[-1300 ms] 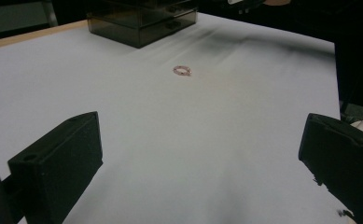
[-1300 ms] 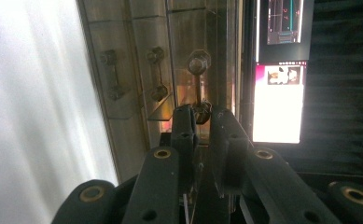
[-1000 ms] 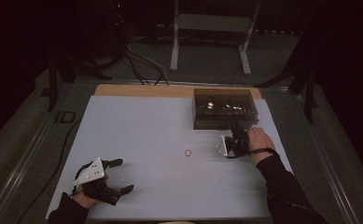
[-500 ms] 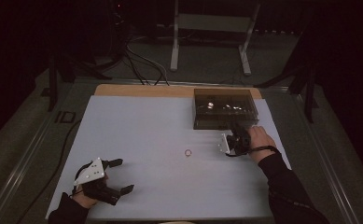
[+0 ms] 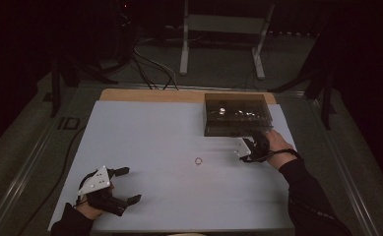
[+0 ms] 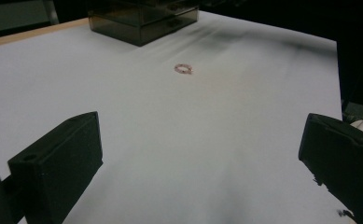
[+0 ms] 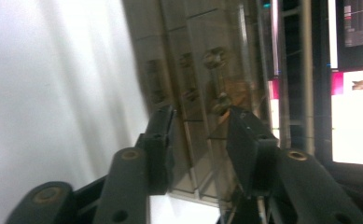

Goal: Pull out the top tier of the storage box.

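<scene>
1. The right gripper (image 5: 248, 146) has shifted from the open table toward the box (image 5: 236, 114) since a second ago, and now sits at the box's near right corner. That comparison comes from the high view.
2. Its jaws have just been opening. In the right gripper view they stand partly apart with nothing between them; the box's smoky wall shows through the gap.
3. My reading: the hand is lining up on the box, perhaps to take its edge or a drawer front. No grip is made yet.
4. The ring (image 5: 198, 160) lies flat on the white table (image 5: 144, 132), in the middle, well apart from both grippers and untouched.
5. The left gripper (image 5: 121, 185) rests at the near left of the table, as it did a second ago. Its jaws are wide apart and hold nothing.
6. The high view gives the layout: box at the far right, ring in the middle, one gripper at each side.
7. The left gripper view shows the ring (image 6: 184, 69) more clearly, as a thin pinkish loop short of the box (image 6: 142, 21).
8. The right gripper view (image 7: 200, 140) shows the box (image 7: 193, 70) close up, with dividers and small shiny items inside; I cannot tell what they are.
</scene>
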Motion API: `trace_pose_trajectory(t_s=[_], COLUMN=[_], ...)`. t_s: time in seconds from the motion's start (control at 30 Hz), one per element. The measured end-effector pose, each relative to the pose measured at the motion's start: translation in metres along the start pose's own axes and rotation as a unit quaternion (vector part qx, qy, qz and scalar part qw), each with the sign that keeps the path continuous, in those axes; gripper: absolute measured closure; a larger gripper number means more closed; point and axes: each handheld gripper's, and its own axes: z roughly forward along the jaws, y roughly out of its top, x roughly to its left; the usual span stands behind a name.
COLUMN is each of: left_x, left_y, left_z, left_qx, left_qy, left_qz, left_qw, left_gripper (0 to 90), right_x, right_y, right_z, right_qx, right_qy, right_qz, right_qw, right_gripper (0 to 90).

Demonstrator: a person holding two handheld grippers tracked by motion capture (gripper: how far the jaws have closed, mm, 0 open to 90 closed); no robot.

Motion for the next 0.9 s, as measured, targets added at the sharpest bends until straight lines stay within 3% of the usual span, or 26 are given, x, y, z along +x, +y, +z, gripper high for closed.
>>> trace_pose_trajectory(t_s=[0.13,0.23,0.3,0.4,0.47,0.6,0.8,0.9], left_x=[0.0,0.0,0.0,0.0,0.0,0.0,0.0,0.0], left_y=[0.0,0.0,0.0,0.0,-0.001,0.0,0.0,0.0], left_z=[0.0,0.0,0.0,0.0,0.0,0.0,0.0,0.0], left_qx=[0.002,0.003,0.004,0.001,0.004,0.001,0.003,0.002], left_qy=[0.0,0.0,0.0,0.0,-0.001,-0.001,-0.001,0.0], left_qz=[-0.001,0.001,-0.001,-0.001,-0.001,-0.001,-0.001,-0.001], left_qw=[1.0,1.0,1.0,1.0,1.0,1.0,1.0,1.0], left_gripper=[1.1,1.1,1.1,1.1,1.1,1.1,1.1,1.1], right_x=[-0.004,-0.009,-0.013,-0.019,-0.021,-0.026,-0.032,-0.035], right_y=[-0.003,-0.005,-0.006,-0.008,-0.009,-0.012,-0.015,-0.018], right_z=[-0.001,-0.004,-0.005,-0.005,-0.005,-0.007,-0.008,-0.007], right_qx=[-0.002,-0.004,-0.002,0.006,0.014,0.017,0.012,0.005], right_qy=[0.014,0.021,0.026,0.058,0.068,0.09,0.1,0.108], right_qz=[0.011,0.029,0.046,0.062,0.064,0.077,0.091,0.079], right_qw=[0.9998,0.9993,0.9986,0.9964,0.9956,0.9928,0.9907,0.991], right_gripper=[51.5,39.5,27.7,8.2,2.4,0.0,0.0,0.0])
